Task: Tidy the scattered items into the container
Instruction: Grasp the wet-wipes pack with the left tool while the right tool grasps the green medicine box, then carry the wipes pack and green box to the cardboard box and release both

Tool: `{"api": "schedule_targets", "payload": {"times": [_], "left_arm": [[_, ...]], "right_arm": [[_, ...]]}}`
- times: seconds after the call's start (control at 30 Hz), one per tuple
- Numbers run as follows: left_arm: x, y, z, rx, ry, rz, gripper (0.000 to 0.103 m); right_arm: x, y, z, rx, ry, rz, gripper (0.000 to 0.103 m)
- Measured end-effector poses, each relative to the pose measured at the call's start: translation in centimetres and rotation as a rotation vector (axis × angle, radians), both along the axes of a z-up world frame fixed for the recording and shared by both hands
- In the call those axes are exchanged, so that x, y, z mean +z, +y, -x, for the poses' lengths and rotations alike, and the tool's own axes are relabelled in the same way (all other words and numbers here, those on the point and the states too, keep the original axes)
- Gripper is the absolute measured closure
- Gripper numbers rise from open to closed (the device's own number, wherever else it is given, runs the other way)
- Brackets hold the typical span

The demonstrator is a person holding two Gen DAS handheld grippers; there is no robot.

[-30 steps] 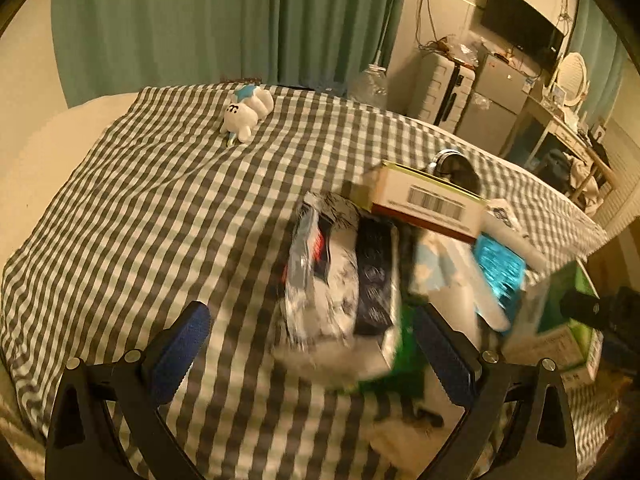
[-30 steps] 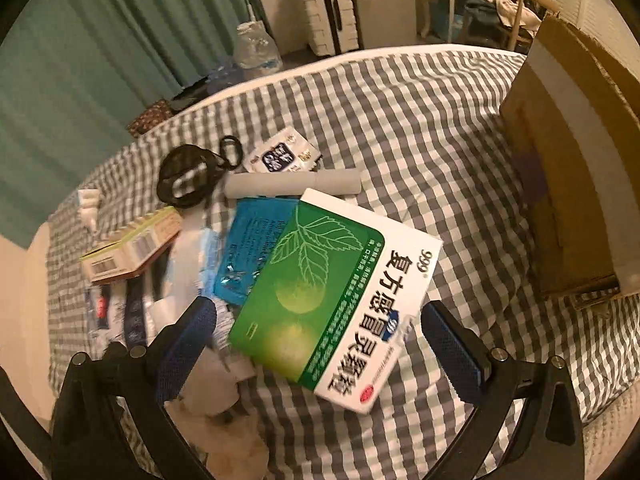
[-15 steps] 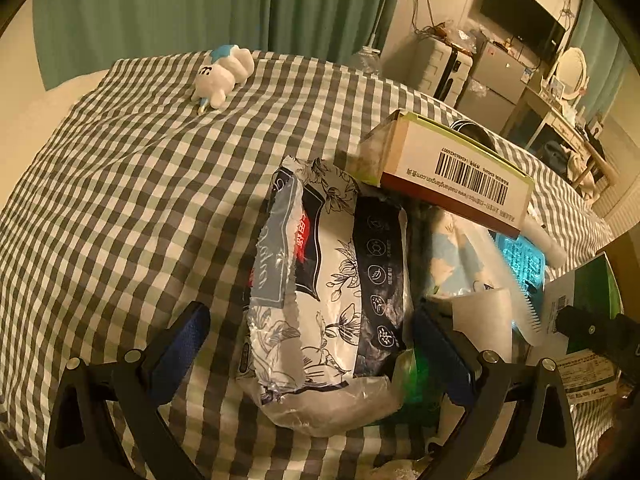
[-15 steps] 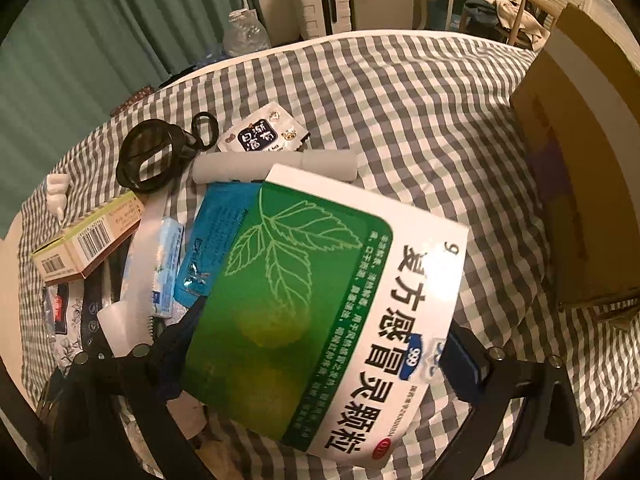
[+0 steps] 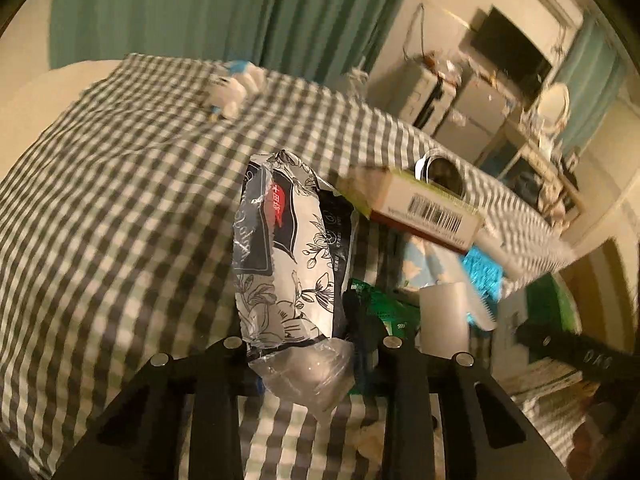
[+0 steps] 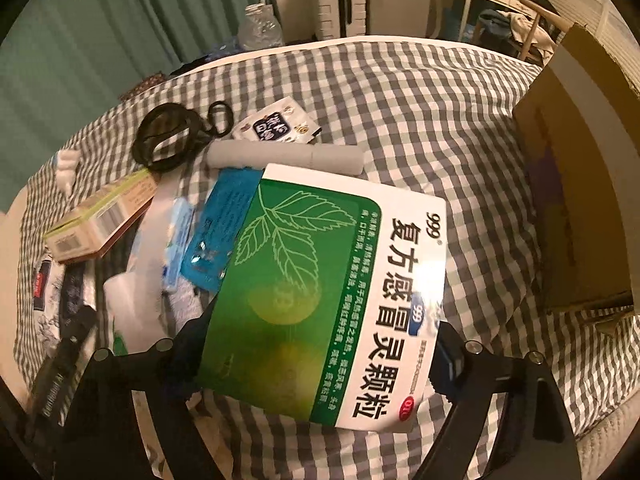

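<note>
A black-and-white floral plastic packet (image 5: 288, 248) stands up off the checked bedcover (image 5: 120, 200). My left gripper (image 5: 304, 344) is closing, with both fingers pressed on the packet's lower end. In the right wrist view a large green-and-white medicine box (image 6: 340, 280) fills the middle, tilted. My right gripper (image 6: 320, 344) is closing too, its pads against the box's two sides. The brown cardboard container (image 6: 580, 200) stands open at the right edge of the bed.
Loose items lie in a heap between the grippers: a barcoded carton (image 6: 100, 220), a blue sachet (image 6: 224, 220), a grey roll (image 6: 288, 156), a black cord loop (image 6: 168, 136) and a small printed pouch (image 6: 276, 126). A white plush toy (image 5: 236, 88) lies at the far side.
The left jaws went from wide open to pinched on the floral packet, which now stands more upright. The right jaws narrowed onto the green box, which rose toward the camera.
</note>
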State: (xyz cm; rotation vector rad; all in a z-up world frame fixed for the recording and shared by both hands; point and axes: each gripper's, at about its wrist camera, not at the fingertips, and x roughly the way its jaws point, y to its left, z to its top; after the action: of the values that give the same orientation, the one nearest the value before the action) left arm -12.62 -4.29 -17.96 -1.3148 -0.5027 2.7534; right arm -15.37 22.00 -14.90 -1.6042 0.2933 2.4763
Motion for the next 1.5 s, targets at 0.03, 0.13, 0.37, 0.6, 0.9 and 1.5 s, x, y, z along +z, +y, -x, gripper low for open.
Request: {"api": "schedule_targets", "payload": {"times": [0.03, 0.13, 0.37, 0.6, 0.9, 1.5], "left_arm": [[0.5, -0.5, -0.5, 0.011, 0.014, -0.02, 0.073], [2.5, -1.3, -2.4, 0.039, 0.046, -0.023, 0.073], [6.1, -0.7, -6.1, 0.011, 0.055, 0.042, 0.073], [12.3, 2.8, -8.7, -0.057, 0.092, 0.057, 0.073], [21.0, 10.5, -10.5, -0.154, 0.184, 0.101, 0.073], [19.4, 38.0, -5.5, -0.599, 0.139, 0.05, 0.073]], "right_arm": [[0.2, -0.1, -0.2, 0.009, -0.001, -0.008, 0.019], [1.7, -0.6, -1.1, 0.045, 0.016, -0.035, 0.021], [6.9, -1.2, -4.2, 0.118, 0.064, -0.037, 0.023], [14.7, 0.1, -9.3, 0.213, 0.165, -0.14, 0.024], [24.2, 6.0, -14.1, 0.168, 0.34, -0.194, 0.023], [21.5, 26.4, -11.8, -0.199, 0.312, -0.108, 0.023]]}}
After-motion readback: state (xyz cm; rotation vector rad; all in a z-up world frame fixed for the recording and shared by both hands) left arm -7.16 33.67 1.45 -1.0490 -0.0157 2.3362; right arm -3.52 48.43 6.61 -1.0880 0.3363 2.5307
